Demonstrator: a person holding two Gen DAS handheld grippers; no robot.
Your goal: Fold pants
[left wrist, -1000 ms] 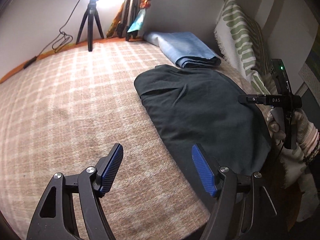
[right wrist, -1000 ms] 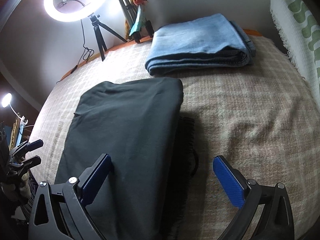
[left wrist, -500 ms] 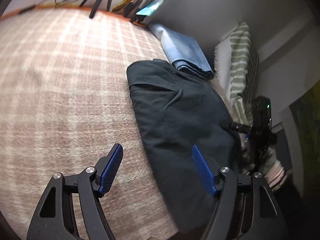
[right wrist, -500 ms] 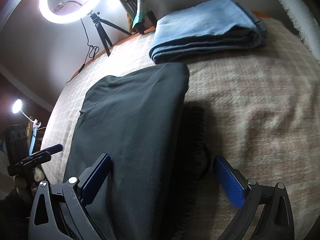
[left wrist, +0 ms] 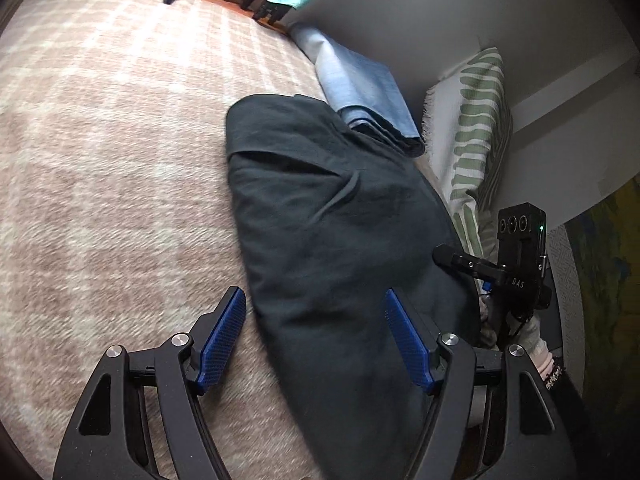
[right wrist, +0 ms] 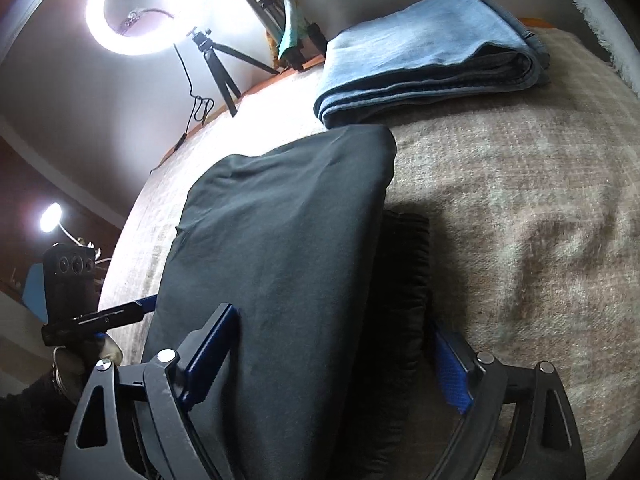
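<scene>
Both hand-held grippers, left (left wrist: 314, 338) and right (right wrist: 336, 352), are spread wide over the dark pants (right wrist: 280, 248). These pants lie folded and slightly wrinkled at frame centre on the checked blanket (left wrist: 100, 152), touching folded blue jeans (right wrist: 432, 52).

Both wrist views low, close, sharing dark pants (left wrist: 336, 240)
</scene>
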